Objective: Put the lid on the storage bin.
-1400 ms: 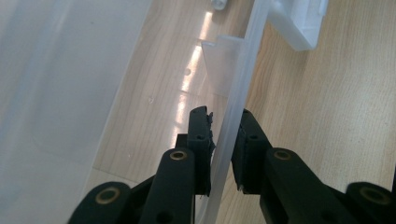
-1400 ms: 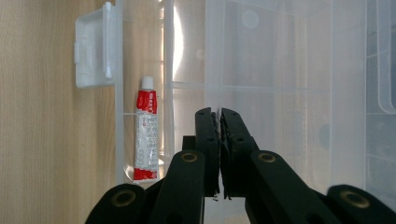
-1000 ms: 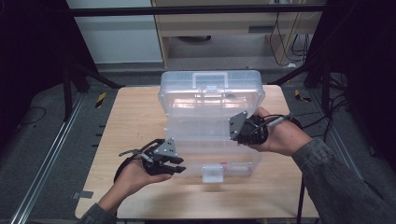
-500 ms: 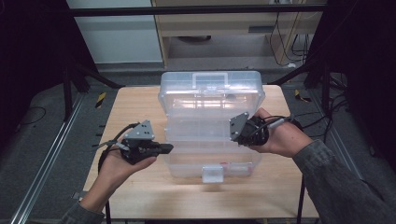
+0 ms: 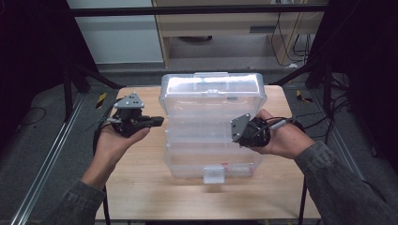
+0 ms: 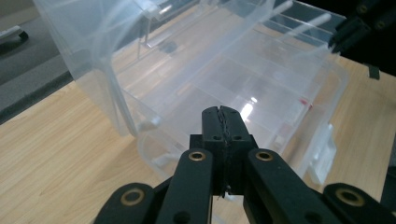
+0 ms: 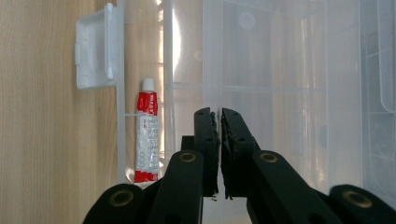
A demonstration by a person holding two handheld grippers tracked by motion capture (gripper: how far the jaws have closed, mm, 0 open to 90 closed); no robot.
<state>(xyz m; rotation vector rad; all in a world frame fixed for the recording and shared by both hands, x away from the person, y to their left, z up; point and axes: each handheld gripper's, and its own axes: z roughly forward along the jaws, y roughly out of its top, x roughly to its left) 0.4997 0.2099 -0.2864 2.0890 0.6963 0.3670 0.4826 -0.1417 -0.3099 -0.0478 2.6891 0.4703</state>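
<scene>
Clear plastic organizer box [image 5: 213, 126] on wooden table [image 5: 141, 183], left gripper [image 5: 157, 122] beside it, jaws closed

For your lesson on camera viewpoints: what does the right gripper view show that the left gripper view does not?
Right gripper view: a red-and-white tube lying in the clear plastic box, beside its white latch, seen past the shut right gripper. Left gripper view: the box's raised lid and the shut left gripper. Both: the box and the wooden table.

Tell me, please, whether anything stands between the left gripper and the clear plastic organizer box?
Nothing visible does. The left gripper, jaws shut and empty, hangs beside the box's left side with only bare table below the gap. The right gripper rests against the box's other side.
</scene>
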